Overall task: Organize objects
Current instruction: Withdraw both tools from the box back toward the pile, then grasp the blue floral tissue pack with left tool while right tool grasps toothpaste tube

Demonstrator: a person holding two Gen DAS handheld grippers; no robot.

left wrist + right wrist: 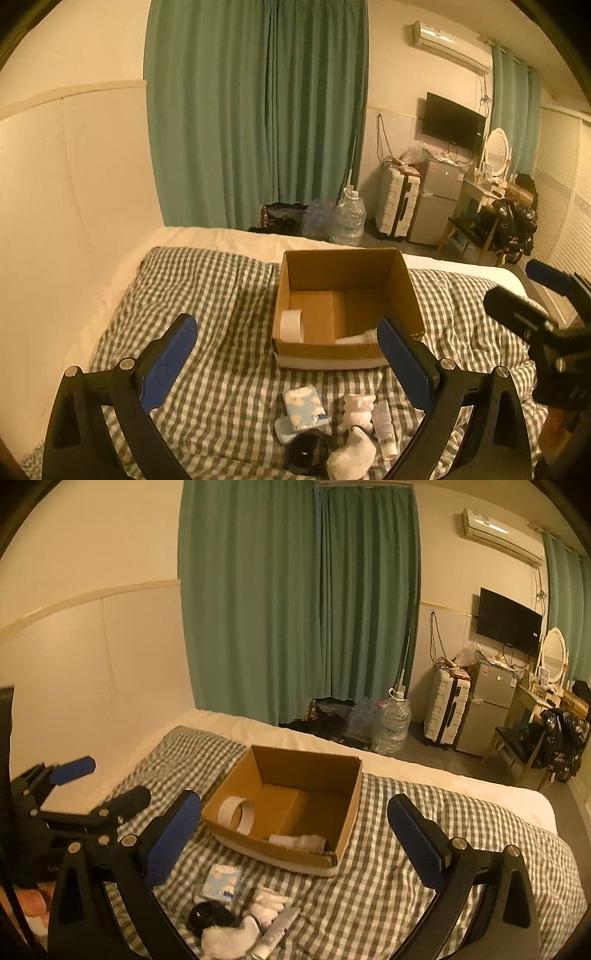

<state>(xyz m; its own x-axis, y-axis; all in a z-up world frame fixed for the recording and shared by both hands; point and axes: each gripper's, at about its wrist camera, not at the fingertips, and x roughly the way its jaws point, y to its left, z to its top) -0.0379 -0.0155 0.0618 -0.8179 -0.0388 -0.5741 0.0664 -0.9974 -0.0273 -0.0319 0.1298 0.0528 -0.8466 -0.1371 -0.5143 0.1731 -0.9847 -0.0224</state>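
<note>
An open cardboard box sits on the checked bedspread. Inside lie a white tape roll and a white cylinder. In front of the box lie a blue tissue pack, a black round thing, a small white plush toy, a white tube and a white sock-like item. My left gripper is open and empty above them. My right gripper is open and empty too, and shows at the right in the left wrist view.
The bed stands against a cream wall at the left. Green curtains hang behind. On the floor beyond the bed stand water bottles, a white suitcase, a small fridge and a chair with bags.
</note>
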